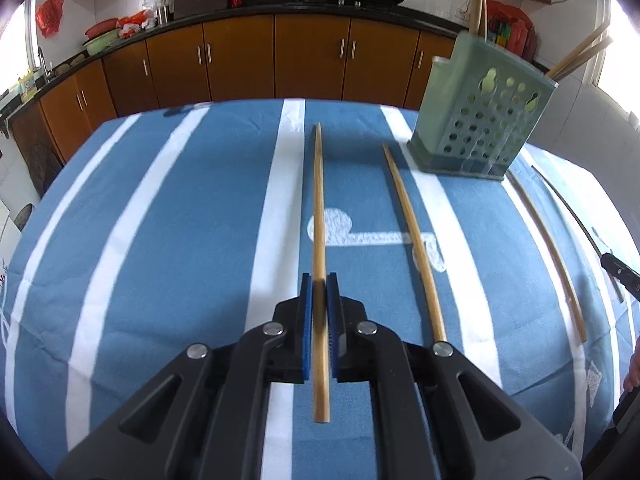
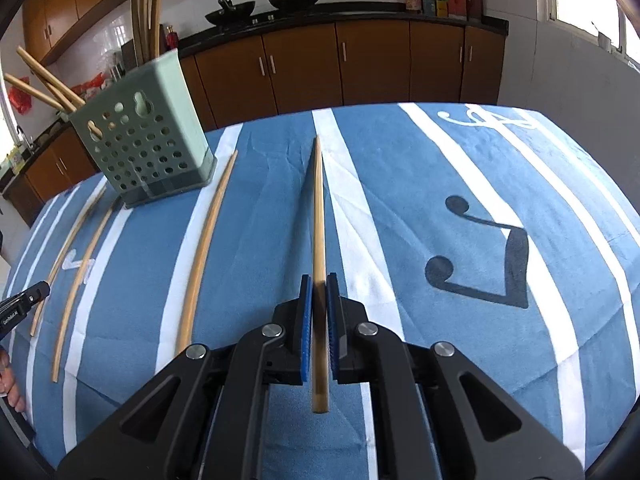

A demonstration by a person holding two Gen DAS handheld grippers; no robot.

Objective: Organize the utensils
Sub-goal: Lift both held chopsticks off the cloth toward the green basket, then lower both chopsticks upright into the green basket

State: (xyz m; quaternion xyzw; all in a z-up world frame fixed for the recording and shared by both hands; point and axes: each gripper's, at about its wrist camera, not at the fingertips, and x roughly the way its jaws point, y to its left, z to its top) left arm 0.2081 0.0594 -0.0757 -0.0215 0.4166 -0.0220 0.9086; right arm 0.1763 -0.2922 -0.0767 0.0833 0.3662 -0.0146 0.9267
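Chopsticks in the green perforated holder [image 1: 482, 120]: upper ends running off the top edge in both wrist views; lower lengths hiding behind the holder's wall, showing only through its holes.

Held chopstick [image 1: 319, 208]: mid-section blurring between the blue pads [image 1: 307, 320].

Second held chopstick [image 2: 319, 216]: likewise blurring between its pads [image 2: 306, 320].

Right gripper [image 1: 618, 272]: only a dark tip showing at the left wrist view's right edge; the rest being cut off.

Person's hand [image 2: 10, 384]: a sliver showing at the left edge.
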